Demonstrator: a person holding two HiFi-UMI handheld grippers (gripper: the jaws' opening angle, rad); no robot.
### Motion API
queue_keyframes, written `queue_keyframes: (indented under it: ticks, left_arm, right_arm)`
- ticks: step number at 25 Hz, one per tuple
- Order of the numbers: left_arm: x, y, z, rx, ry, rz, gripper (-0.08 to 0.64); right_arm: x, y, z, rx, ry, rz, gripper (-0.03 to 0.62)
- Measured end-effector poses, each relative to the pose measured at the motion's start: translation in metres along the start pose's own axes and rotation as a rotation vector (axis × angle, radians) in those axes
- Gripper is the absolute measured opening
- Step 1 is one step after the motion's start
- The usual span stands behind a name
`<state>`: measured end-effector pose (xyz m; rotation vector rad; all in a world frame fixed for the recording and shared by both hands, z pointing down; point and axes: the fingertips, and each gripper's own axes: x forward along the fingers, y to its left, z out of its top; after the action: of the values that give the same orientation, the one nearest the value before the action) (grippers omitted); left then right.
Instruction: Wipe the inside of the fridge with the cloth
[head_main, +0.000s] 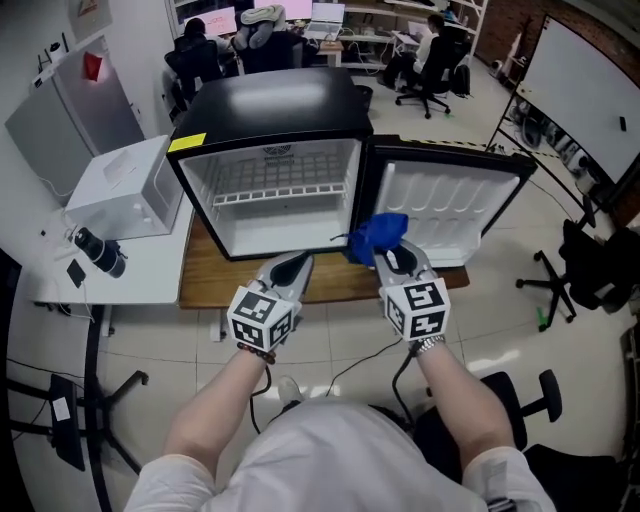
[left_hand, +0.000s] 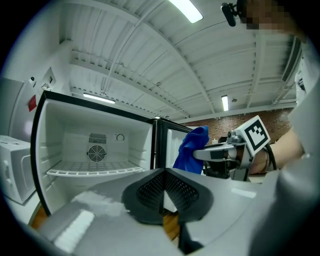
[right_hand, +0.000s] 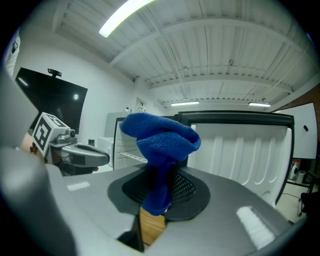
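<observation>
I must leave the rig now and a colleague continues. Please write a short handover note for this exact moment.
Left gripper: shut and empty, in front of the open mini fridge.
Right gripper: shut on the blue cloth, which is bunched above the jaws in front of the fridge, near its open door.
Done: the door is open and the cloth is in the grip.
Left: the cloth is outside the fridge, and the pictures do not show if any wiping has been done. Wipe the inner walls, the floor and the wire shelf.
</observation>
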<state>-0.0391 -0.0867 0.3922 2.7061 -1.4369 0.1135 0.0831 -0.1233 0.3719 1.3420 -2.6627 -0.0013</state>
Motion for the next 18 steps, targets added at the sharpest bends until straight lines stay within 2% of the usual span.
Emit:
queue_keyframes:
  ticks: [5,11,18]
  left_arm:
    - [0.03,-0.026,0.008,0.024,0.002,-0.054,0.003]
    - [0.063,-0.046,0.011,0.046,0.024,-0.064,0.003]
    - [0.092,-0.048,0.0,0.052,0.077,-0.106,0.024]
  right_arm:
    - [-0.018,-0.032,0.007,-0.01,-0.01,-0.057,0.077]
    - [-0.028,-0.054,0.009,-0.018,-0.01,-0.094,0.077]
    - [-0.014,-0.068,0.016,-0.011,-0.016,-0.15,0.077]
